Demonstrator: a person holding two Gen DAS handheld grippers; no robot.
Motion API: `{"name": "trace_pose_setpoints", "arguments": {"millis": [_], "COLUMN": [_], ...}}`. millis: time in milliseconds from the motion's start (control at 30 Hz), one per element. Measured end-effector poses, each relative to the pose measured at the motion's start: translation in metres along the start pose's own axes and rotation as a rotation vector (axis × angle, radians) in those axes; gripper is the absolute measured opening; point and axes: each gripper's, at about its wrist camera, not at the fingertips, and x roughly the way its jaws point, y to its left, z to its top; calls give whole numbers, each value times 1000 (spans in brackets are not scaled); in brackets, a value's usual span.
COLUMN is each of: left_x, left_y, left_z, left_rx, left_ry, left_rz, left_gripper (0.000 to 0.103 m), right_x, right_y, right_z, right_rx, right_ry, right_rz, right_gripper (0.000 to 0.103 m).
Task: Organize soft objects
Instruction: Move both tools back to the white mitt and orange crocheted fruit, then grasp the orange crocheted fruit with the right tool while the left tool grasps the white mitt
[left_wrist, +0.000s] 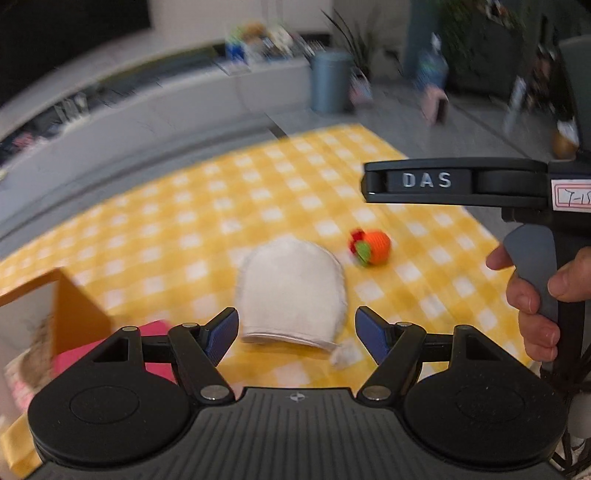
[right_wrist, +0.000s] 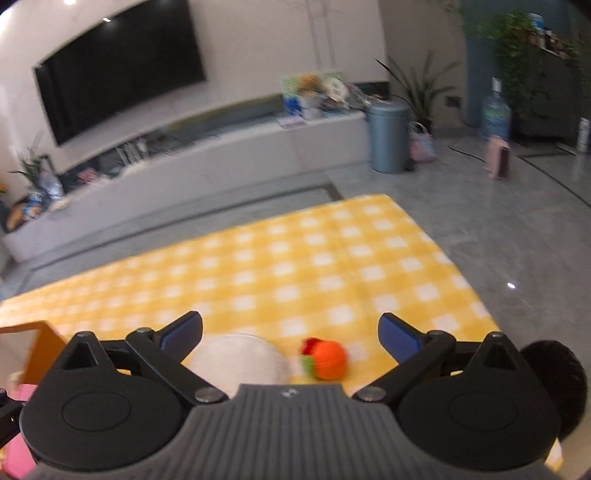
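A white folded cloth mitt (left_wrist: 291, 291) lies on the yellow checked tablecloth (left_wrist: 229, 192), just ahead of my open, empty left gripper (left_wrist: 295, 332). An orange knitted toy with green and red parts (left_wrist: 371, 246) lies to its right. In the right wrist view the white mitt (right_wrist: 240, 360) and the orange toy (right_wrist: 327, 359) lie below my open, empty right gripper (right_wrist: 290, 328), close to its body. The right gripper's handle (left_wrist: 480, 184) shows in the left wrist view, held by a hand. An orange box (left_wrist: 62, 306) with a pink soft item (left_wrist: 107, 347) stands at the left.
The box corner (right_wrist: 33, 343) also shows at the left in the right wrist view, with pink fabric (right_wrist: 18, 450) below it. Beyond the table are a grey floor, a long low TV cabinet (right_wrist: 221, 155), a grey bin (right_wrist: 388, 136) and plants.
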Motion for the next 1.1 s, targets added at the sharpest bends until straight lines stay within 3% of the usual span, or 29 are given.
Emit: {"name": "trace_pose_setpoints", "arguments": {"millis": [100, 233, 300, 367, 500, 600, 800, 900, 1100], "left_x": [29, 59, 72, 82, 89, 96, 115, 123, 141], "left_y": [-1, -7, -9, -10, -7, -3, -2, -6, -12], "left_z": [9, 13, 13, 14, 16, 19, 23, 22, 19], "left_rx": [2, 36, 62, 73, 78, 68, 53, 96, 78], "left_ry": [87, 105, 118, 128, 127, 145, 190, 184, 202], "left_rz": [-31, -9, -4, -9, -2, -16, -40, -16, -19], "left_gripper": [85, 85, 85, 85, 86, 86, 88, 89, 92], "right_x": [24, 73, 96, 108, 119, 127, 136, 130, 119], "right_y": [-6, -20, -26, -27, -37, -40, -33, -33, -37], "right_z": [-3, -23, -30, -33, -34, -34, -30, -27, -24], "right_rx": [-11, 14, 29, -1, 48, 72, 22, 14, 17], "right_ry": [48, 157, 219, 218, 194, 222, 258, 266, 261], "right_rz": [-6, -2, -65, -122, -98, -33, -20, -18, -42], "right_gripper": [99, 98, 95, 95, 94, 81, 50, 49, 49]}}
